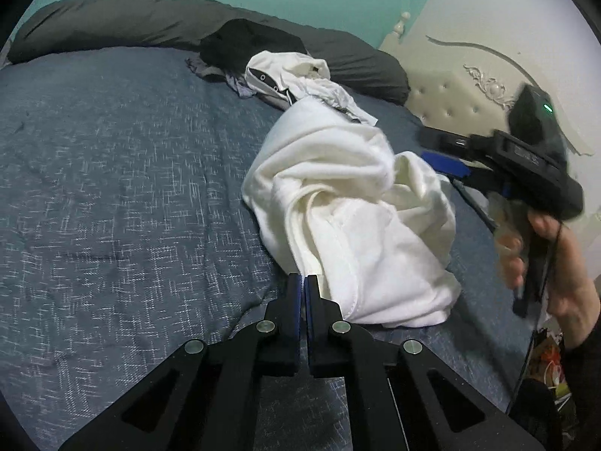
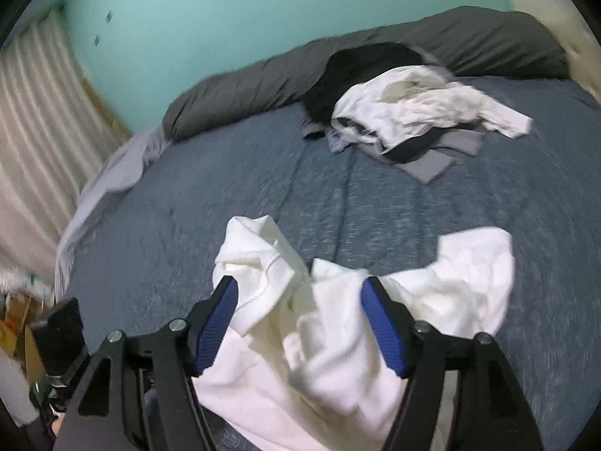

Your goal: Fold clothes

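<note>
**White garment crumpled on the bed, one gripper pinched at its edge, the other spread over it**

At the far left of the right wrist view, a pale ribbed curtain (image 2: pixel 33 120) hangs by the teal wall (image 2: pixel 263 11); below it, clutter at the bed's edge is cut off and too blurred to name. The blue flecked bedspread (image 1: pixel 112 188) covers most of both views, with a long dark grey pillow (image 1: pixel 112 22) along its far side.

The left gripper (image 1: pixel 303 293) has its fingers pressed together at the near edge of the white garment (image 1: pixel 349 218); whether fabric is actually caught between them cannot be told. The garment lies bunched in folds in the middle of the bed, its shape hard to read.

Beyond it sits a heap of other clothes (image 1: pixel 278 71), white, black and grey, their kinds unclear.

The right gripper (image 2: pixel 300 300) is spread wide, blue pads (image 2: pixel 218 330) on either side of the garment, which hides the space between them. In the left view a hand (image 1: pixel 556 263) holds it, motion-blurred, before a cream tufted headboard (image 1: pixel 469 86).
</note>
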A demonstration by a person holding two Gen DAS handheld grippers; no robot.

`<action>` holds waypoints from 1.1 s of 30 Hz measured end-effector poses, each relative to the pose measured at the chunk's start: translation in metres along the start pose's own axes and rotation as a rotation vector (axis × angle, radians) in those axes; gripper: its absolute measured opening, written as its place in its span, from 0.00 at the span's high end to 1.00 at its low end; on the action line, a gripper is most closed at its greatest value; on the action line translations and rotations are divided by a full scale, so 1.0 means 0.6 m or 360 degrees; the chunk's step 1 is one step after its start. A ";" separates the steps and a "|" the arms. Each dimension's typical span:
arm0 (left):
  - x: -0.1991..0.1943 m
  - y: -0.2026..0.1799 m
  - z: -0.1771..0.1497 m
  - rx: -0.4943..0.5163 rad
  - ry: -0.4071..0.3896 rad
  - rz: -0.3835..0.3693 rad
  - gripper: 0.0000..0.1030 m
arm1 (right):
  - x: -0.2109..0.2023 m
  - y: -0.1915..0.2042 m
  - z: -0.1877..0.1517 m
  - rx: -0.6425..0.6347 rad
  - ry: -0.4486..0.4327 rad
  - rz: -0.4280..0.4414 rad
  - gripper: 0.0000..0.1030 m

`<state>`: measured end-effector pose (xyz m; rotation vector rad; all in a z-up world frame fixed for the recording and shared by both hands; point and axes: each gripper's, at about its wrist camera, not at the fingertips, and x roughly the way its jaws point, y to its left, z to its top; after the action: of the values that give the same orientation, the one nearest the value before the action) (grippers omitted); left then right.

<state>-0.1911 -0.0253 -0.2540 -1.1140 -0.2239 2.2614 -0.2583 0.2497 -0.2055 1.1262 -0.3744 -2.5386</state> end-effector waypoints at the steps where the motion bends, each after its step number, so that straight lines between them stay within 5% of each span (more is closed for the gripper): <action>1: -0.004 -0.002 0.000 0.0003 -0.0003 -0.0003 0.98 | 0.012 0.008 0.004 -0.0021 0.0040 0.0010 0.32; 7: -0.014 -0.005 -0.010 0.0007 0.0007 -0.0022 0.98 | 0.063 0.042 0.016 -0.0086 0.0191 0.0000 0.32; 14: -0.029 -0.002 -0.007 -0.0011 -0.0012 -0.0094 0.98 | 0.008 0.037 -0.008 -0.0001 0.0051 -0.0009 0.32; 22: -0.062 -0.060 -0.002 0.0072 -0.0021 -0.0210 0.98 | -0.023 0.042 -0.070 -0.0108 0.0188 -0.0031 0.32; 33: -0.076 0.024 -0.002 -0.0077 0.0019 0.0115 0.92 | 0.005 0.084 -0.143 -0.0362 0.0427 -0.0014 0.32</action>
<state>-0.1754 -0.0638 -0.2303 -1.1774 -0.2384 2.3233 -0.1857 0.1940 -0.2445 1.3540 -0.0118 -2.3226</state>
